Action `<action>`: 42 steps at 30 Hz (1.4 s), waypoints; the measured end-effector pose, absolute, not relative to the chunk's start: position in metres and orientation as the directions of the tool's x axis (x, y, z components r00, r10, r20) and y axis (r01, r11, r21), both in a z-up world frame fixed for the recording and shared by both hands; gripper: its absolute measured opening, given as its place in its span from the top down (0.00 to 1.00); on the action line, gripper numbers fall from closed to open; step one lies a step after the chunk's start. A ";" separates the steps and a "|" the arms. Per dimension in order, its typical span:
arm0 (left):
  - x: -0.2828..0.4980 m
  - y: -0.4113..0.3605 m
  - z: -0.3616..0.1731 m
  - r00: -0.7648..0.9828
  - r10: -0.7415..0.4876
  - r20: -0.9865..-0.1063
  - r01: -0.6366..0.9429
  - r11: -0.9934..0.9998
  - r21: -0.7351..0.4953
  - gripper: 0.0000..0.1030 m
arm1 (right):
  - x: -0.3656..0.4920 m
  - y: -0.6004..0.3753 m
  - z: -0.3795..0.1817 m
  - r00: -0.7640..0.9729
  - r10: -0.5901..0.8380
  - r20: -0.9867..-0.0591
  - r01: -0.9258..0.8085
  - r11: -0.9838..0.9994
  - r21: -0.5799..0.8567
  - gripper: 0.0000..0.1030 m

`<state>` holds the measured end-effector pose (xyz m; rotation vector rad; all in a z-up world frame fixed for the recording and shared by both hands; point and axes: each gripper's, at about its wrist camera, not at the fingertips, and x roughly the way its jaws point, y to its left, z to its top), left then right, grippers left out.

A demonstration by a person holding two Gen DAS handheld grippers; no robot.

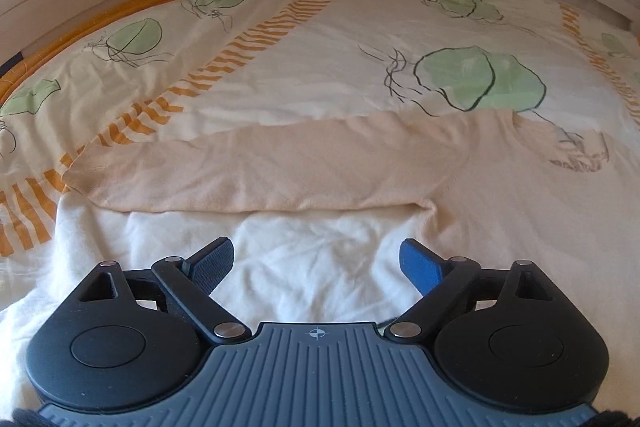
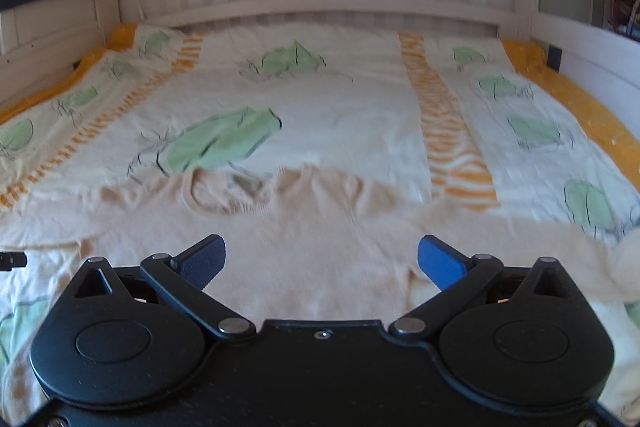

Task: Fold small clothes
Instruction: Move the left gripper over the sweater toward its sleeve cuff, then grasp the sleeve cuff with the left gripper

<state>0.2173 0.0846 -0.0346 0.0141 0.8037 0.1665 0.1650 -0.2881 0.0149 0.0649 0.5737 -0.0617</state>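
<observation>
Cream sweater (image 2: 320, 251) beneath both wide-open, empty tongs (image 1: 317, 263) (image 2: 322, 261)

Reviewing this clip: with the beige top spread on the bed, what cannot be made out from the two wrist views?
- Cream-beige knit sweater: its hem lies behind the open right gripper in the right wrist view.
- Sweater's right sleeve end: cut off by the right edge, right wrist view.
- Left wrist view: the open left gripper hides the white cloth below it.
- Right wrist view is motion-blurred; knit detail unreadable.

A cream knitted long-sleeved sweater (image 2: 320, 239) lies flat on the leaf-printed, orange-striped duvet (image 2: 352, 115) covering the bed. Behind the sweater stands the white slatted wooden bed rail (image 2: 320, 5). The sweater's neckline (image 2: 232, 193) points toward that rail, and one sleeve (image 1: 256, 171) stretches left.
</observation>
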 end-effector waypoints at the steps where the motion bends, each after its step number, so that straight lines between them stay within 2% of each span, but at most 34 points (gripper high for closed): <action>1: 0.220 0.090 -0.033 0.681 0.160 -0.715 -0.160 0.985 0.068 0.12 | 0.171 -0.285 0.015 0.842 -0.057 -0.536 0.087 0.996 0.031 0.01; 4: 0.228 0.106 -0.032 0.677 0.194 -0.710 -0.217 0.974 0.060 0.12 | 0.181 -0.278 0.009 0.853 -0.063 -0.517 0.082 0.997 0.014 0.01; 10: 0.246 0.143 -0.038 0.634 0.306 -0.711 -0.337 0.936 0.102 0.12 | 0.186 -0.283 -0.013 0.805 0.119 -0.581 -0.033 0.987 0.157 0.01; 17: 0.269 0.202 -0.047 0.526 0.428 -0.735 -0.525 0.843 0.115 0.12 | 0.182 -0.261 -0.016 0.838 0.055 -0.543 -0.063 0.998 0.004 0.01; 23: 0.281 0.259 -0.061 0.418 0.441 -0.794 -0.651 0.755 0.077 0.12 | 0.185 -0.252 -0.022 0.823 0.085 -0.562 -0.100 0.995 0.003 0.01; 29: 0.303 0.283 -0.077 0.422 0.422 -0.802 -0.655 0.754 0.052 0.13 | 0.189 -0.254 -0.029 0.804 0.099 -0.586 -0.097 0.995 0.035 0.01; 30: 0.307 0.284 -0.078 0.434 0.422 -0.796 -0.649 0.759 0.048 0.18 | 0.190 -0.255 -0.030 0.802 0.100 -0.589 -0.094 0.995 0.041 0.01; 31: 0.310 0.285 -0.078 0.453 0.417 -0.788 -0.640 0.768 0.039 0.37 | 0.190 -0.256 -0.031 0.798 0.100 -0.594 -0.088 0.995 0.049 0.01; 32: 0.312 0.286 -0.077 0.467 0.419 -0.778 -0.635 0.772 0.034 0.49 | 0.191 -0.257 -0.031 0.795 0.100 -0.598 -0.083 0.995 0.056 0.01; 33: 0.313 0.285 -0.074 0.476 0.426 -0.770 -0.635 0.772 0.035 0.69 | 0.191 -0.259 -0.032 0.793 0.099 -0.601 -0.077 0.995 0.062 0.01; 34: 0.315 0.285 -0.071 0.486 0.422 -0.766 -0.629 0.777 0.029 0.83 | 0.192 -0.260 -0.032 0.792 0.097 -0.602 -0.071 0.995 0.068 0.01; 37: 0.319 0.276 -0.053 0.548 0.380 -0.745 -0.587 0.810 -0.019 0.87 | 0.192 -0.265 -0.031 0.789 0.096 -0.607 -0.054 0.995 0.086 0.01; 42: 0.321 0.218 0.002 0.684 0.314 -0.658 -0.445 0.895 -0.036 0.88 | 0.191 -0.272 -0.026 0.787 0.100 -0.609 -0.036 0.993 0.117 0.01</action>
